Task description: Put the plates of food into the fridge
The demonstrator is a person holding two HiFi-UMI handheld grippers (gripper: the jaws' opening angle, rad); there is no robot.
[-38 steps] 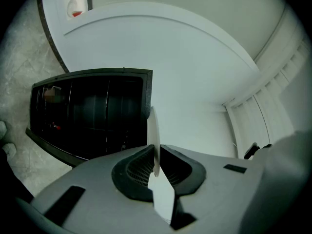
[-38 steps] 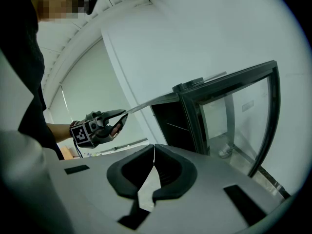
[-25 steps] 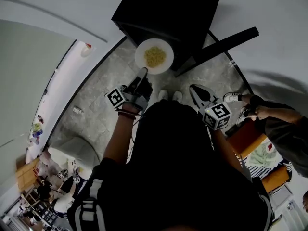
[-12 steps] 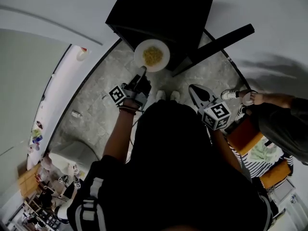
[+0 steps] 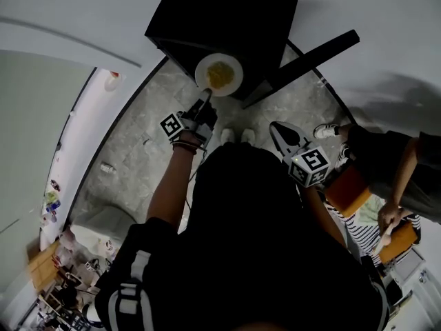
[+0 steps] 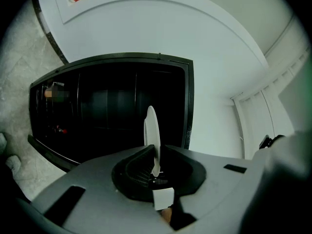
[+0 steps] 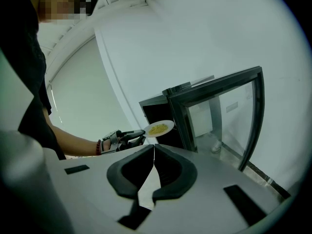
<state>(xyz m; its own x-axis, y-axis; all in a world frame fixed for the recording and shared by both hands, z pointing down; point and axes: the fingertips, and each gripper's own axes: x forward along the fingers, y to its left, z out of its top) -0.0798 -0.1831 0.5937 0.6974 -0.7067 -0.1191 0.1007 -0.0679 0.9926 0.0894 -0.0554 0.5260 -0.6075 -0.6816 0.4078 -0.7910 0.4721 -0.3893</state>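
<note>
A white plate with yellow food is held by its near rim in my left gripper, which is shut on it at the mouth of the black fridge. In the left gripper view the plate shows edge-on between the jaws, with the dark fridge interior behind it. The right gripper view shows the plate in front of the fridge, beside its open glass door. My right gripper hangs lower right, jaws together, nothing in them.
The open fridge door juts out to the right of the plate. A second person stands at the right, one shoe near the door. A white wall runs behind the fridge; stone floor lies to the left.
My left gripper has carried the plate further up the head view, from just outside the fridge to its opening. The person at the right has shifted. My right gripper has stayed put.
</note>
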